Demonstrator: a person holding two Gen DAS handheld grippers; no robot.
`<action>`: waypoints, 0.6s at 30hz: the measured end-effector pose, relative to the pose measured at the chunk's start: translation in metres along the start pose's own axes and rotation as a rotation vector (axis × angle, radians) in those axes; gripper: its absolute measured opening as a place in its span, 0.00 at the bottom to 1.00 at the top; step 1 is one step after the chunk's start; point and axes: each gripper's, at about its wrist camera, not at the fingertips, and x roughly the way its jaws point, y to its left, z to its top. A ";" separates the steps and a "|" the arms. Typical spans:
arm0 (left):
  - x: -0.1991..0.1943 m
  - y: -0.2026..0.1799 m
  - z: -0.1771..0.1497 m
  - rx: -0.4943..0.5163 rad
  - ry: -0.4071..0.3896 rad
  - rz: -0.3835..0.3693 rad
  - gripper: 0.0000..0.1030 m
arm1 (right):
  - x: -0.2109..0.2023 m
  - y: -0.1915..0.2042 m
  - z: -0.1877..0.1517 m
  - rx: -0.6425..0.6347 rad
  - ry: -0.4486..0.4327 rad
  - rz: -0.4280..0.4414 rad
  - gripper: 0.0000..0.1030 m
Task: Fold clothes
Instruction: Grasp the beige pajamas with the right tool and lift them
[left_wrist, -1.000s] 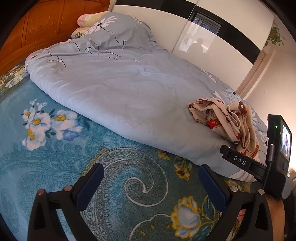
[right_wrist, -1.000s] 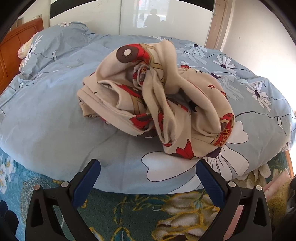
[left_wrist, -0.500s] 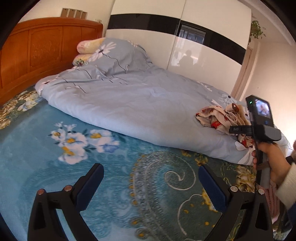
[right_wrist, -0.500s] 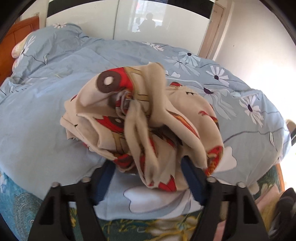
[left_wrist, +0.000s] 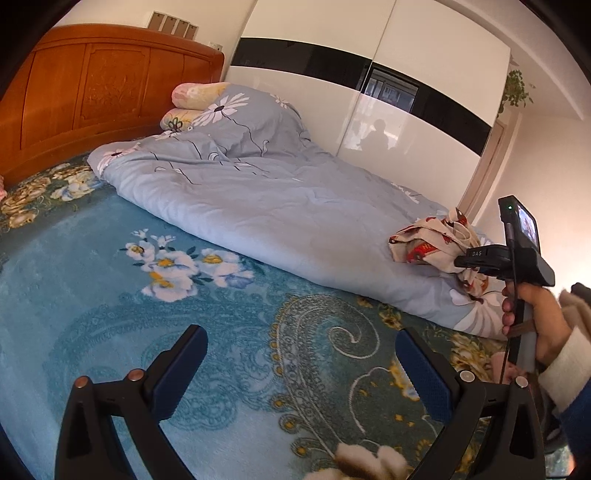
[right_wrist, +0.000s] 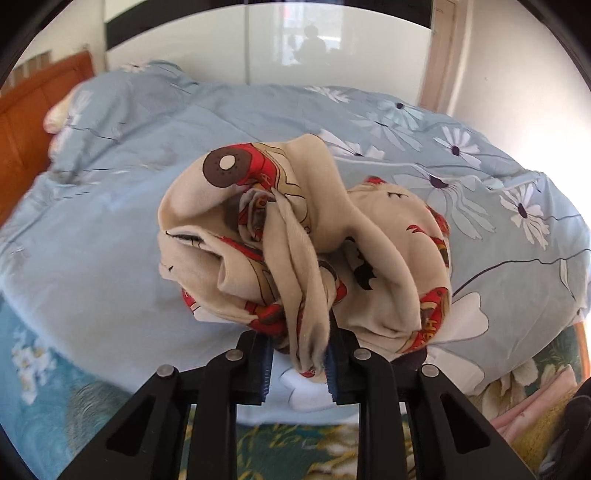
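Right wrist view: a bunched garment pinched at the quilt's near edge.

The bed (left_wrist: 110, 280) carries a pale blue quilt (left_wrist: 258, 199), and the crumpled cream-and-red garment (right_wrist: 306, 240) lies on it near the foot-end edge. The right gripper (right_wrist: 298, 360) has its tongs clamped on a hanging fold, probably to lift and shake the cloth loose. The left gripper (left_wrist: 301, 363) hovers over the patterned bedspread, tongs wide apart and empty, likely waiting to take a second corner.

Daylight entered from 3 o'clock, blowing out the wall (right_wrist: 546, 122) there. Glossy wardrobe (left_wrist: 369, 122) showed glare and reflections. Fisheye bending, black vignette at corners. Right view was motion-blurred at 9 o'clock; left view sharp.
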 end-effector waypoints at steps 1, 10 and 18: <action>-0.004 0.000 -0.001 -0.004 -0.005 -0.001 1.00 | -0.009 0.003 -0.004 -0.008 -0.013 0.026 0.23; -0.062 0.022 0.004 0.014 -0.096 0.059 1.00 | -0.101 0.057 -0.060 -0.104 -0.104 0.334 0.23; -0.108 0.055 -0.009 -0.005 -0.066 0.073 1.00 | -0.167 0.118 -0.144 -0.278 -0.096 0.543 0.21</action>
